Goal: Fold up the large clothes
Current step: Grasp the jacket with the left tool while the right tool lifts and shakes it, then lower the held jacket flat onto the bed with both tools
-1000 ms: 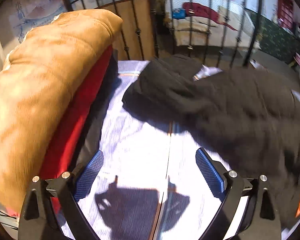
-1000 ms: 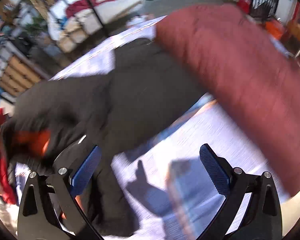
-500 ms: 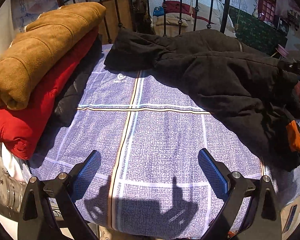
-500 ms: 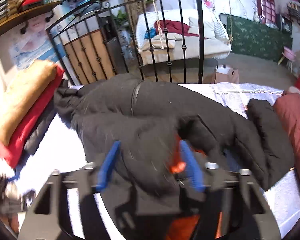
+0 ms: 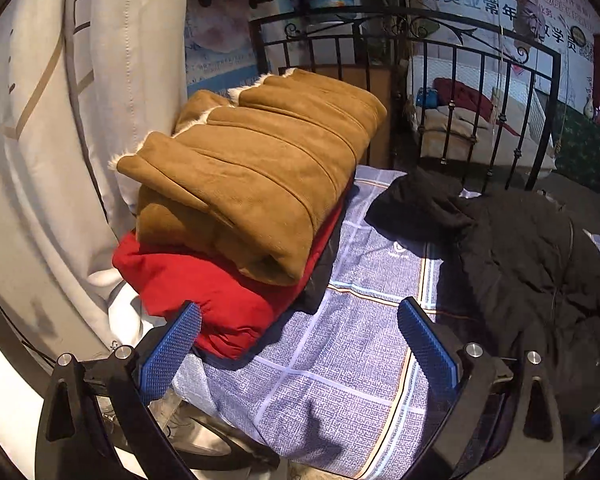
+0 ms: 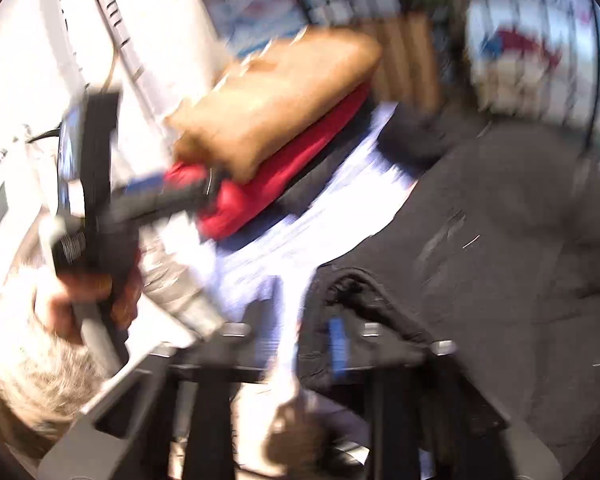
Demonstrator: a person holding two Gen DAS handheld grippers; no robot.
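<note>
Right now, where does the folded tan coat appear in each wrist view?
Left wrist: tan coat left of centre, top of the stack, on the red garment.
Right wrist: tan coat upper centre, blurred, again above the red garment.
Shared landmark: black jacket at right on the blue cloth.

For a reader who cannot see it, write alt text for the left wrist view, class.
A folded tan coat lies on a folded red coat, stacked at the left of a blue checked cloth. An unfolded black coat sprawls on the right. The left gripper, open and empty, hangs in the foreground, its blue fingers wide apart.
</note>
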